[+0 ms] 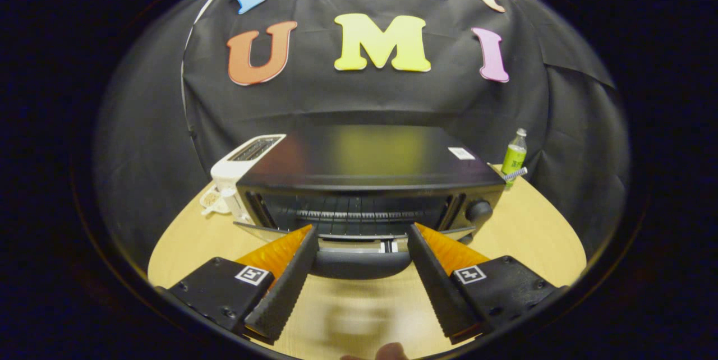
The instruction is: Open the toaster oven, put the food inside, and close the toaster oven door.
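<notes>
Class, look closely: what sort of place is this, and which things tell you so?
Probably a staged kitchen-style booth: a black toaster oven, a white slot toaster and a green bottle on a light wooden table, with open fingers ahead.

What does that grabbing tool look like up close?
The gripper has two long wedge-shaped fingers whose inner faces are ribbed and grippy. Each finger sits on a black block fixed with small screws, and each block carries a square black-and-white marker. I see no cables or sleeves here.
</notes>
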A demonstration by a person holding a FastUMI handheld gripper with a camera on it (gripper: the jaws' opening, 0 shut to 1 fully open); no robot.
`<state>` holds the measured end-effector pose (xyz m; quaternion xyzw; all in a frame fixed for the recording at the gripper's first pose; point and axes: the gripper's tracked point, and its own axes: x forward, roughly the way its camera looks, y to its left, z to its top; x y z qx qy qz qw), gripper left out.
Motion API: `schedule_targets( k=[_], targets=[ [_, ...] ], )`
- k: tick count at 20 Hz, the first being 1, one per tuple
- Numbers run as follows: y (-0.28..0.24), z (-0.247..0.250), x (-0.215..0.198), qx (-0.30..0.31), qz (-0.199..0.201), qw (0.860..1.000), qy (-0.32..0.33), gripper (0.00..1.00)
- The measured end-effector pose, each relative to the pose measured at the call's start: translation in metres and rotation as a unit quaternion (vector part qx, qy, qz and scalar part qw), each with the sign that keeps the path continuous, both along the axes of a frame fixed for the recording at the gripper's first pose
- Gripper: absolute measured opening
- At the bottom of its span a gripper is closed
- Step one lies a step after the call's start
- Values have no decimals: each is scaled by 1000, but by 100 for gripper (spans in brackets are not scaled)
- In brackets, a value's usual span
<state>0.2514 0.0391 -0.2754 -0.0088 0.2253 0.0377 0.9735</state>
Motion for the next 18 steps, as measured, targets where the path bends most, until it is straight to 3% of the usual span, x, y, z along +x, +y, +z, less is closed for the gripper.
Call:
schedule_targets(
  k=[5, 12, 14, 15, 18],
  targets=[
    [-1, -35, -59, -3, 16, 998, 58, 100],
    [-1, 28, -108, 22, 52, 998, 34, 100],
    [18, 39, -127, 41, 92, 994, 46, 100],
    [37, 41, -140, 56, 131, 988, 67, 100],
    [87, 27, -190, 104, 214, 957, 164, 100]
  ],
)
